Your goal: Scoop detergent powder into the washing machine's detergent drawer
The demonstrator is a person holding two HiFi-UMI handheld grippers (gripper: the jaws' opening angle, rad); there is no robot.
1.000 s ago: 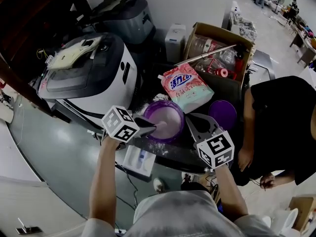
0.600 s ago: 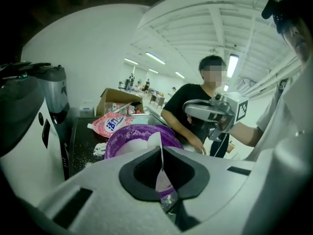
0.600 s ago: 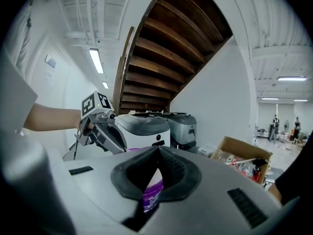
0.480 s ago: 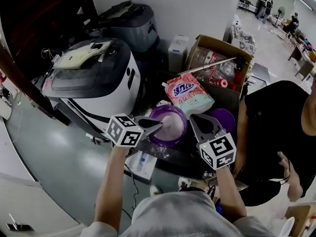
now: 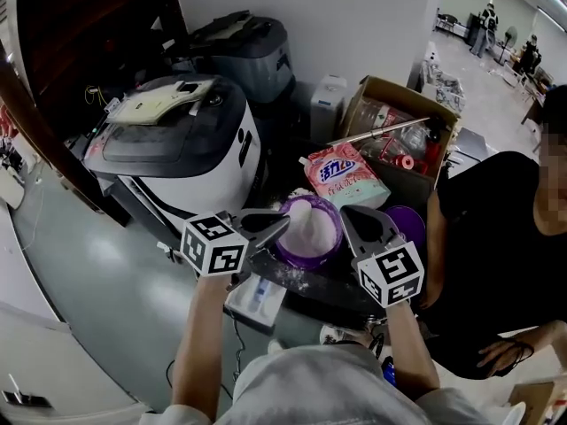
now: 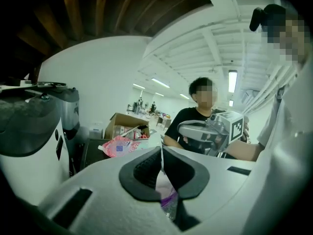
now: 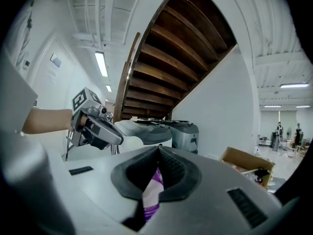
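A purple bowl (image 5: 330,248) heaped with white detergent powder (image 5: 310,224) stands on the dark, powder-dusted table (image 5: 306,282). My left gripper (image 5: 285,222) is shut, its tips over the bowl's left rim. The bowl (image 6: 169,199) shows under those tips in the left gripper view. My right gripper (image 5: 347,212) is shut at the bowl's right rim, with the bowl (image 7: 155,180) under its pads. I see nothing solid held in either. The pink detergent bag (image 5: 344,175) lies behind the bowl. The washing machine (image 5: 177,144) stands at the left. Its white drawer (image 5: 257,295) sticks out below the table's edge.
A purple lid (image 5: 409,221) lies right of the bowl. An open cardboard box (image 5: 399,135) of bottles stands behind it. A second machine (image 5: 239,47) and a white container (image 5: 328,104) stand by the wall. A person in black (image 5: 496,237) sits close on the right.
My left gripper's tips have drawn back from the middle of the powder towards the bowl's left rim. The right gripper has hardly moved. The person on the right has shifted.
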